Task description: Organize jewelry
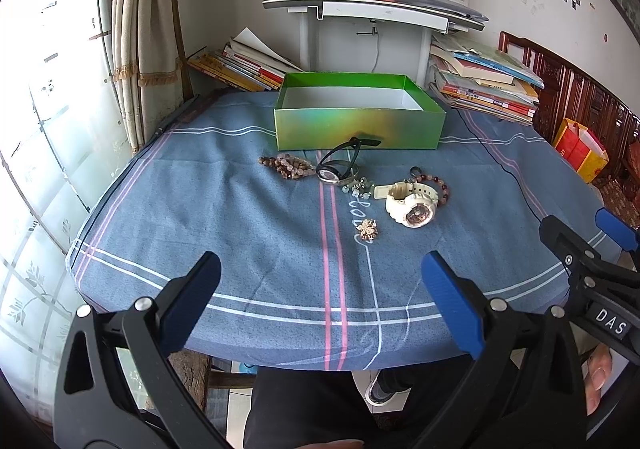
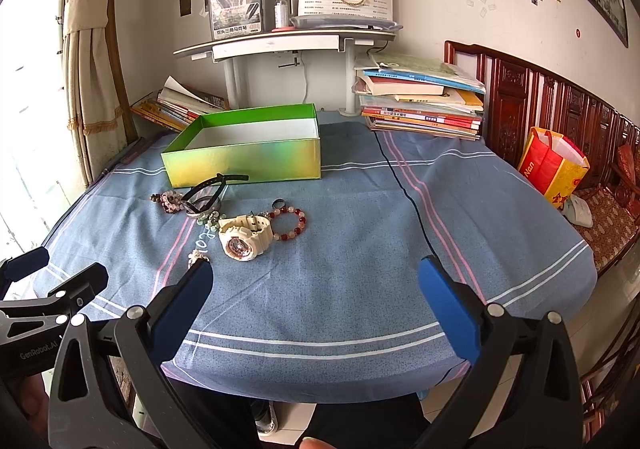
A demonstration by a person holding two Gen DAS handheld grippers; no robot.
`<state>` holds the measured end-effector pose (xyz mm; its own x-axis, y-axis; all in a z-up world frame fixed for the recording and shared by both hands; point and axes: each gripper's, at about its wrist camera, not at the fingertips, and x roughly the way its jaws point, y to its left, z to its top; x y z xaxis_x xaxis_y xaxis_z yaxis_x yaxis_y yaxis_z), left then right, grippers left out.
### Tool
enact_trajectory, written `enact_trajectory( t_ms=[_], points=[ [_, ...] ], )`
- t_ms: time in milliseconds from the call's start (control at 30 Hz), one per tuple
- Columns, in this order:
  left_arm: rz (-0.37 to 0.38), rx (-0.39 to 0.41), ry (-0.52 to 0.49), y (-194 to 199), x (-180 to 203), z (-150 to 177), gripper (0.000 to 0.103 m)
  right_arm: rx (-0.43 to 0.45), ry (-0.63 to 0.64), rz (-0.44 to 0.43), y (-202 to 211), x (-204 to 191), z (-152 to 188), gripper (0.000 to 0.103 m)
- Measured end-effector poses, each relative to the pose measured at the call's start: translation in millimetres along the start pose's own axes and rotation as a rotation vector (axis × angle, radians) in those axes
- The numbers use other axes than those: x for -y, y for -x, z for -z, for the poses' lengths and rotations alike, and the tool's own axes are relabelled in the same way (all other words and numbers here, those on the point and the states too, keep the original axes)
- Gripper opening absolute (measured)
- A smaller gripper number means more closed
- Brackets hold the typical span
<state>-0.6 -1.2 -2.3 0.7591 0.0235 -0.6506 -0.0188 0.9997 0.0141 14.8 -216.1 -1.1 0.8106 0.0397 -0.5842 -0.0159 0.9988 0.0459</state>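
Ahead, a cream watch (image 1: 408, 205) lies among bead bracelets by the green box (image 1: 359, 125); both claws (image 1: 320, 305) (image 2: 316, 305) gape.

Two black claws, left claw (image 1: 320, 303) and right claw (image 2: 316, 305), blue pads, silver screws, "DAS" and "GenRobot.AI" markings.

Table (image 1: 200, 217), blue striped cloth (image 1: 280, 269). On it: 1 green box (image 1: 360, 129), open; 2 watches, black (image 1: 336, 169) and cream (image 1: 412, 205); 2 bead bracelets (image 1: 286, 165) (image 2: 289, 225); 1 brooch (image 1: 366, 229); book stacks (image 1: 484, 85) at rear.
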Motion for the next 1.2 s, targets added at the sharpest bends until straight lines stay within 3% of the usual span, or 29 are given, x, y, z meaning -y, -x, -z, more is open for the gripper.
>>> enact_trajectory(
  t_ms=[900, 1000, 1100, 1200],
  points=[
    [0.002, -0.010, -0.039, -4.6, 8.4, 4.9, 0.099, -0.004, 0.003, -0.007, -0.6, -2.6, 1.9, 0.100],
    [0.051, 0.007, -0.015, -5.0, 3.3, 4.8, 0.099, 0.021, 0.013, -0.029, 1.7, -2.6, 2.4, 0.100],
    [0.103, 0.023, 0.002, -7.4, -2.3, 5.4, 0.099, 0.106, 0.009, -0.071, 10.6, 1.9, 2.5, 0.100],
    [0.117, 0.013, -0.022, -20.4, 0.2, 8.7, 0.099, 0.137, 0.015, -0.051, 8.6, 6.7, 4.7, 0.100]
  ],
)
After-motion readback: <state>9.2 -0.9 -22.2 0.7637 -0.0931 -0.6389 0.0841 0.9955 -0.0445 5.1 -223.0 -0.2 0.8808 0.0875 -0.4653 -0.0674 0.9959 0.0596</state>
